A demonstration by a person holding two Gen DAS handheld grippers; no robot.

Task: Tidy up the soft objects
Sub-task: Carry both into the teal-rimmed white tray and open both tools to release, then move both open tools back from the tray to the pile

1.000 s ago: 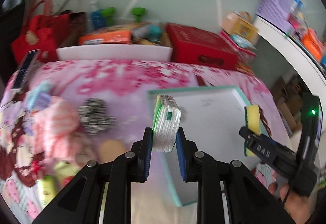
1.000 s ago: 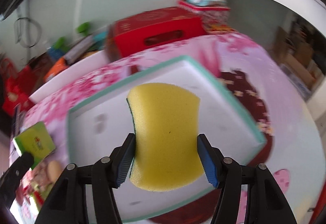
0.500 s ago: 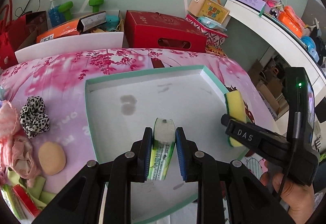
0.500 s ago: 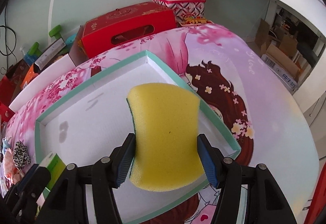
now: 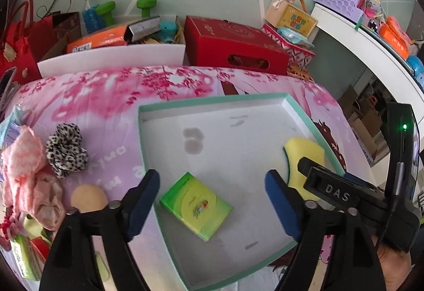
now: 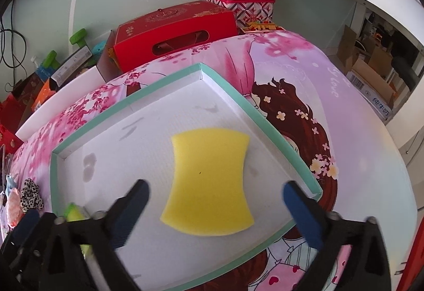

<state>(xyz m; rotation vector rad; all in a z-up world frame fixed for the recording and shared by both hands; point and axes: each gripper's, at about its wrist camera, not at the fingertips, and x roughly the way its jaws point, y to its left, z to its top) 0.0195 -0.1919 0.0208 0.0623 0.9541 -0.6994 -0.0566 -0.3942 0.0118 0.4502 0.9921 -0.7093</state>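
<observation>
A white tray with a teal rim (image 5: 212,99) (image 6: 127,105) lies on the pink bedspread. A green tissue pack (image 5: 196,204) lies flat in the tray, just in front of my open, empty left gripper (image 5: 212,201). A yellow sponge (image 6: 208,179) lies flat in the tray between the spread fingers of my open right gripper (image 6: 216,207); it also shows in the left wrist view (image 5: 304,155), partly behind the right gripper. A sliver of the green pack (image 6: 73,212) shows at the lower left of the right wrist view.
Left of the tray lie a leopard-print scrunchie (image 5: 66,150), pink cloths (image 5: 23,158), a beige puff (image 5: 88,198) and more small items. A red box (image 5: 233,47) and other boxes stand behind the bed. A white shelf (image 5: 371,44) runs along the right.
Both grippers opened. The green pack left the left gripper and now lies flat in the tray. The sponge left the right gripper and now lies flat in the tray.
</observation>
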